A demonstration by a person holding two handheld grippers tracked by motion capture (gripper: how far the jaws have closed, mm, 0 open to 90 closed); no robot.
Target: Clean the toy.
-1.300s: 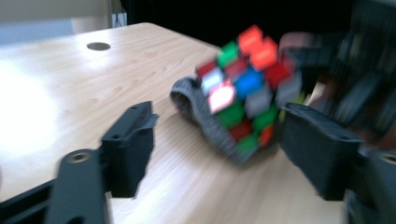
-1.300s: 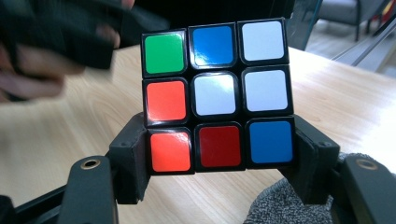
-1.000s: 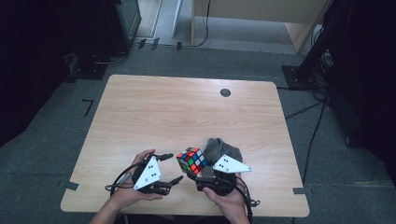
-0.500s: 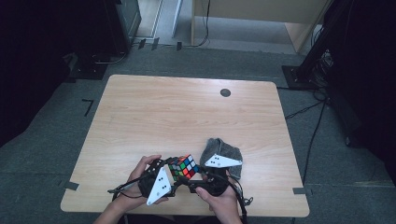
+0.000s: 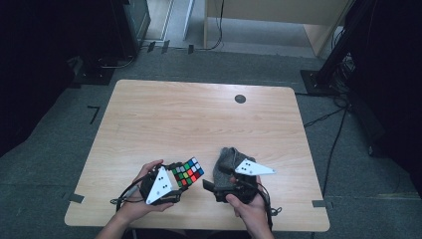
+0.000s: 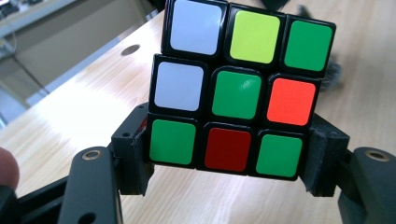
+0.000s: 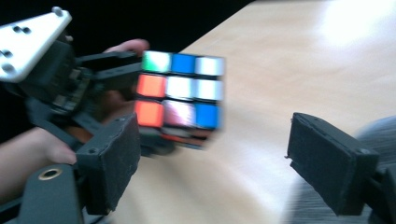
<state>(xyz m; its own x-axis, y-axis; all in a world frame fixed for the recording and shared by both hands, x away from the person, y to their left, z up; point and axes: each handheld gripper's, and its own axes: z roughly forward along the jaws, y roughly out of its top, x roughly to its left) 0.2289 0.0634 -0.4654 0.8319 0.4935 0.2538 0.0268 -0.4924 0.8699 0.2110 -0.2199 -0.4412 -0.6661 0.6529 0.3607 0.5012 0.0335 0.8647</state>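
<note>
- While a person works at the near edge of a wooden table [image 5: 199, 114], the left hand [image 5: 137, 199] holds the left gripper [image 5: 175, 185] just above the tabletop, its grey three-cornered plate [image 5: 160, 185] tilted up toward the camera.
- Clamped between that gripper's two black jaws is a puzzle cube [image 5: 187, 172], lifted clear of the wood; the jaws press on the lower row of the cube from both sides.
- Seen from the left gripper view, the cube face [image 6: 243, 88] turned to the lens carries white, yellow, green, orange and red stickers, with green at its centre.
- Just beside the cube, toward the right, the right gripper [image 5: 211, 186] points at it with its jaws spread wide and nothing between them.
- From the right gripper view, the cube [image 7: 180, 95] sits between the two spread pads [image 7: 112, 163], apart from both, with the left gripper [image 7: 126, 70] gripping it behind.
- Under and behind the right gripper lies a crumpled grey cloth [image 5: 228, 162] on the table, touching the right hand [image 5: 251, 211].
- Farther off, a small dark round hole [image 5: 240, 98] marks the far side of the tabletop.
</note>
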